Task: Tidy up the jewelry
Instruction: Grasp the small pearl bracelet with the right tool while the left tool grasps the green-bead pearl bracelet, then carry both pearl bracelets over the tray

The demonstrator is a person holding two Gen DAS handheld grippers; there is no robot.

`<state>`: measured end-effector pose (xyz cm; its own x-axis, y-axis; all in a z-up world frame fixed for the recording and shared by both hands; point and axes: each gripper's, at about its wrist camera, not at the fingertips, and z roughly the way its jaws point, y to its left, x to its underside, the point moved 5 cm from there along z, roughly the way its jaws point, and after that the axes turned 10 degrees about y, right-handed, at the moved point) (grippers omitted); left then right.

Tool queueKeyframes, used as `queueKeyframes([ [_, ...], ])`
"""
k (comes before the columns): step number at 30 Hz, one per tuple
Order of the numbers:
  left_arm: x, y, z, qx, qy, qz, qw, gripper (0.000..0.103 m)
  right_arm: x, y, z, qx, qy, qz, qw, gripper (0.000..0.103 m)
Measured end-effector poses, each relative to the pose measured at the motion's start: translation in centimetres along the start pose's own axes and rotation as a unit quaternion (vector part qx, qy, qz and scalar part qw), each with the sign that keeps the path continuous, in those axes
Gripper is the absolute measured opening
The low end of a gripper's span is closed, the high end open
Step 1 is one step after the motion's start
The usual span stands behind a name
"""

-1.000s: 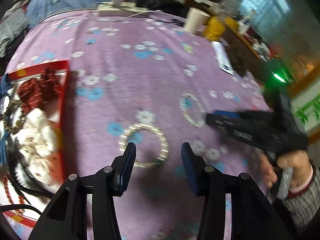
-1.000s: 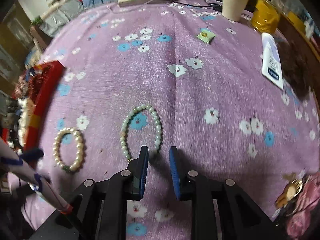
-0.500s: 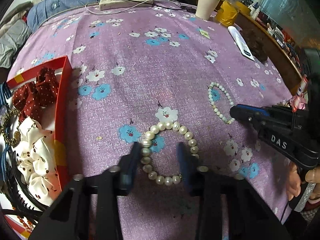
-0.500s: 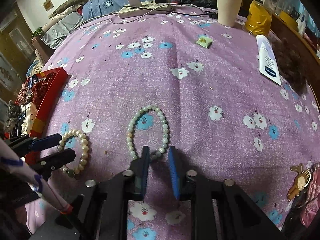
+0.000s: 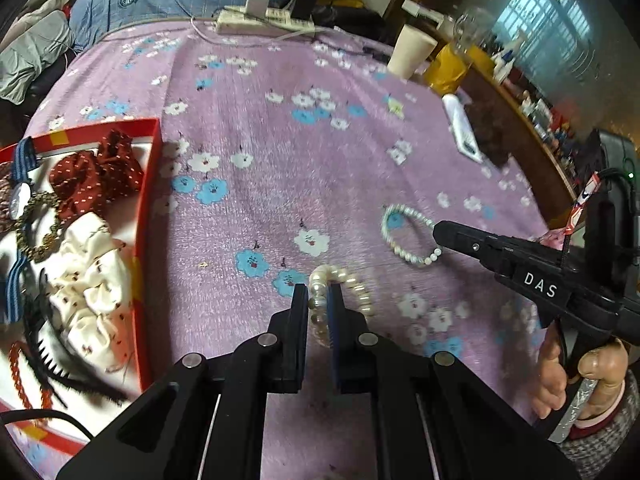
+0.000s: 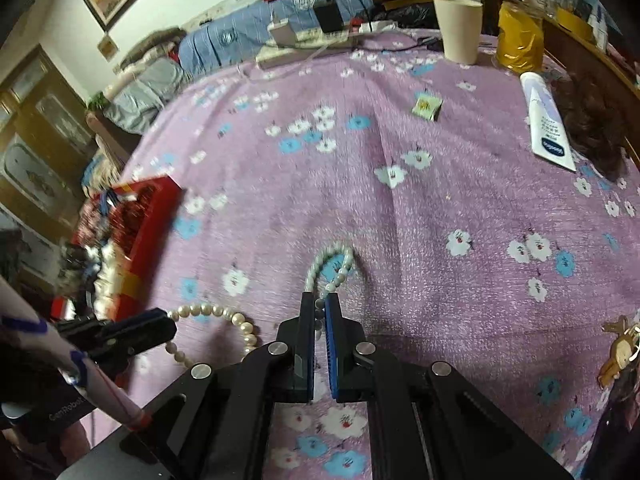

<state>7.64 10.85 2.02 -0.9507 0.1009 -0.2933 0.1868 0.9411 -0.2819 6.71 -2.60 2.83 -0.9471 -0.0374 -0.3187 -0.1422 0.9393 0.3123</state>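
Note:
My left gripper (image 5: 319, 300) is shut on a cream pearl bracelet (image 5: 352, 280) and pinches its near side on the purple flowered cloth. My right gripper (image 6: 319, 308) is shut on a pale green bead bracelet (image 6: 336, 256), which trails forward from the fingers. In the left wrist view the green bracelet (image 5: 404, 236) lies to the right with the right gripper (image 5: 440, 236) at its edge. In the right wrist view the pearl bracelet (image 6: 216, 314) lies to the left, held by the left gripper (image 6: 168, 326). A red tray (image 5: 146, 216) with scrunchies and hair pieces stands at the left.
A paper cup (image 6: 458, 28), a yellow bag (image 6: 518, 36), a white tube (image 6: 546, 124) and a dark hairpiece (image 6: 592, 124) stand at the far right. A power strip (image 5: 264, 20) lies at the far edge. A small packet (image 6: 427, 106) lies mid-cloth. A keychain (image 6: 620, 352) is at the right edge.
Both grippers have closed: the left one on the pearl bracelet, the right one on the green bead bracelet. The green bracelet is pulled into a narrower loop.

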Motion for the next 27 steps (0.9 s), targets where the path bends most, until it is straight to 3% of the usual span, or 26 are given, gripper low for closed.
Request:
queueKeyframes([
  [18, 3.7, -0.8, -10.4, 0.035, -0.076, -0.044, 0.9955, 0.009, 2.9, 2.5, -7.6, -0.049, -0.040, -0.026, 0.998, 0.005],
  [27, 6.0, 1.7, -14.9, -0.005, -0.113, -0.077, 0.9906, 0.009, 4.5, 7.1, -9.9, -0.071, -0.049, -0.086, 0.993, 0.005],
])
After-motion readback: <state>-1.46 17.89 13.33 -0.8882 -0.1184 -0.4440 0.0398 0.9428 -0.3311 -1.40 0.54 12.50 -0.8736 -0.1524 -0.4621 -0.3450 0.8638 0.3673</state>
